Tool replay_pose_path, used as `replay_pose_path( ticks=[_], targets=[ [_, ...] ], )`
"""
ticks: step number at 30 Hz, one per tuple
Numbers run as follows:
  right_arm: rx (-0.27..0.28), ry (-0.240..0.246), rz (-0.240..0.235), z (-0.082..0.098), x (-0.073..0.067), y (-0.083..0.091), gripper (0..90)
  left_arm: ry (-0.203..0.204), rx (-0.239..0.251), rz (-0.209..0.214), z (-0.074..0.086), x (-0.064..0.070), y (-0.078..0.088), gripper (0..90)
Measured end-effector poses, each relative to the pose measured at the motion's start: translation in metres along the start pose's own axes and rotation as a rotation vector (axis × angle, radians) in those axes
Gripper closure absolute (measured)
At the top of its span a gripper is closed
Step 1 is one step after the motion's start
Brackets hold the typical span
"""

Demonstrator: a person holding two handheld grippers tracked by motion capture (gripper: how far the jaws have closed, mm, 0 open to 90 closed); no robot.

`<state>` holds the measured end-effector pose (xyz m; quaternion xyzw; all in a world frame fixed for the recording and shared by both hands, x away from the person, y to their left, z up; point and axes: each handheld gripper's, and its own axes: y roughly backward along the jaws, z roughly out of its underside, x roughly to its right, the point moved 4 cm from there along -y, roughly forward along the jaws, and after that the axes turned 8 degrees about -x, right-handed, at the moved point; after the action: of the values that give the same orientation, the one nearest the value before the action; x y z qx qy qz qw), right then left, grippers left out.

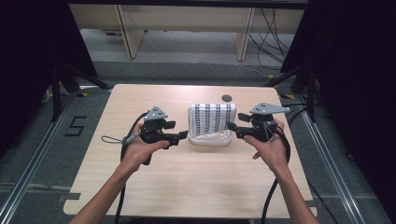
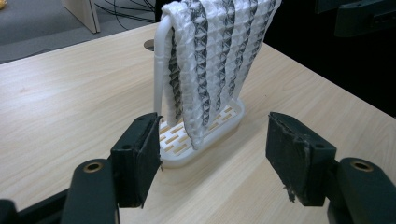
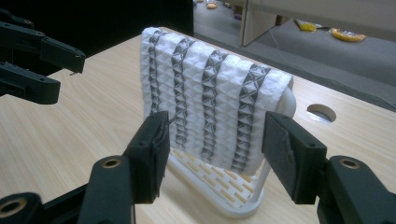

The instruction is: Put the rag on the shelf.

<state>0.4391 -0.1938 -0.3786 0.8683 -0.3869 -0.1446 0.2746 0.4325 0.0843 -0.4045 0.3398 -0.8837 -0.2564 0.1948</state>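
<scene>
A white and grey striped waffle towel hangs over the bar of a small white rack at the table's middle. My left gripper sits just left of the rack's base, jaws open and empty. From the right, my right gripper points at the towel's right edge, jaws open, nothing gripped. In the left gripper view the towel drapes over the rack, beyond the left gripper. In the right gripper view the towel hangs in front of the open right gripper, rack base below.
The light wooden table has a round cable hole behind the rack. Dark curtains and stands flank both sides. Wooden furniture legs and cables lie on the grey floor beyond the far edge.
</scene>
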Motion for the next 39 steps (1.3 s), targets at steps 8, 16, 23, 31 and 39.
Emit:
replay_pose_path(
  ticks=[8,16,23,31,39],
  targets=[
    [0.000,-0.003,0.000,0.009,-0.005,-0.005,38.7,-0.017,-0.021,0.007,0.007,0.001,0.001,30.1],
    [-0.011,-0.036,0.016,0.015,-0.007,-0.004,25.6,-0.037,-0.032,-0.012,0.012,0.005,0.001,25.3],
    [-0.039,-0.036,0.028,0.025,-0.006,0.002,24.3,-0.054,-0.045,-0.017,0.021,0.008,-0.002,23.7],
    [-0.047,-0.037,0.023,0.034,-0.005,0.005,24.6,-0.068,-0.071,-0.030,0.029,0.002,-0.005,22.7],
    [-0.056,-0.072,0.009,0.046,-0.010,0.006,24.5,-0.050,-0.070,-0.037,0.042,0.000,-0.004,22.7]
  ],
)
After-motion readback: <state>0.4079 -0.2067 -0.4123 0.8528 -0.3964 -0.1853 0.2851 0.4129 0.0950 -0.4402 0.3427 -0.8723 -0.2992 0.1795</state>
